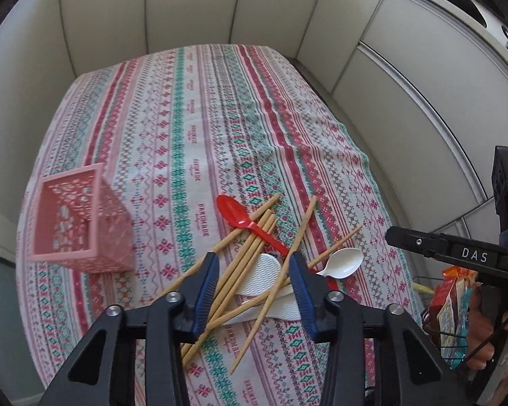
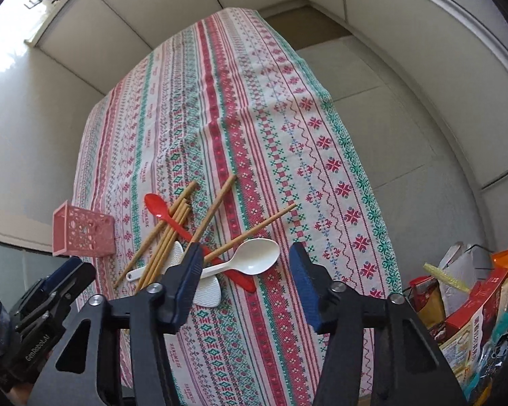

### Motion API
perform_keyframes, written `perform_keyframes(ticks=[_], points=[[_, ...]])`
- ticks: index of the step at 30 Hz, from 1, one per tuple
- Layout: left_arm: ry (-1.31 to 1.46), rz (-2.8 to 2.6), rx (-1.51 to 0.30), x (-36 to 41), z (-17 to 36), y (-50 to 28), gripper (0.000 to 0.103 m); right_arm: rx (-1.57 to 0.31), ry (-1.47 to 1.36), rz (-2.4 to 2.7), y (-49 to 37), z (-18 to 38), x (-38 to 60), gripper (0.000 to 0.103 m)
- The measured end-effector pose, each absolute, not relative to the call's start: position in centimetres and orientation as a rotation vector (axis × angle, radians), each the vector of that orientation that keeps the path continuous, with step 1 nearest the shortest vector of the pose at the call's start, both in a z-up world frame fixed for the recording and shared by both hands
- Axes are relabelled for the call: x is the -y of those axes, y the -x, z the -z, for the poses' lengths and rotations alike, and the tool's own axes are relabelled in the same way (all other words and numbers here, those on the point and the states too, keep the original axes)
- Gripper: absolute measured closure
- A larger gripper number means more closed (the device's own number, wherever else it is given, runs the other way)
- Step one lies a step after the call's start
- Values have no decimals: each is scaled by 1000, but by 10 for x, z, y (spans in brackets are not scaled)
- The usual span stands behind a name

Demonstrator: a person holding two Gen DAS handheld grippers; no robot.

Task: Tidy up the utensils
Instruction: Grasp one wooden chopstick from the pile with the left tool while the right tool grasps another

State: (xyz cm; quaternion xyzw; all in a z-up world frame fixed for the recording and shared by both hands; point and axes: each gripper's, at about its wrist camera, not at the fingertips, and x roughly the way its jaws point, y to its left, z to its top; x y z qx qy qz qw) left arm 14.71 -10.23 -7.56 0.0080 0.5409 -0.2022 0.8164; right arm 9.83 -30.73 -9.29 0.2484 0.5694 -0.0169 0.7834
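Both tools, left [image 1: 254, 291] and right [image 2: 244, 284], gape empty. Light, stiff, slippery chopsticks [image 1: 250, 253] lie tangled at the basket's [image 1: 81, 220] 3 o'clock; grip mid-shaft.

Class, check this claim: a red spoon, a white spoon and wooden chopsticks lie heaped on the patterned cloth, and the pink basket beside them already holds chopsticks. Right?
Wrong only about the pink basket: the left wrist view shows it empty. The rest stands.

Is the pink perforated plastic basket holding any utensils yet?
No. The pink perforated plastic basket looks empty, apart from the utensil pile.
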Motion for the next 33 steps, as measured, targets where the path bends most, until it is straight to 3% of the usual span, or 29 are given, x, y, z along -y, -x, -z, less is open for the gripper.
perform_keyframes(ticks=[3,6,19,33], points=[[-36,494,-1215,133,97,-163,84,-1256,-593,59,-109,110,320,63],[-76,525,-1250,159,115,-175,90,-1280,-610,66,-117,121,326,64],[-223,540,-1299,227,165,-212,91,-1339,-733,61,-125,154,354,66],[-173,494,-1235,197,150,-207,96,-1333,-1049,-14,-146,199,345,90]])
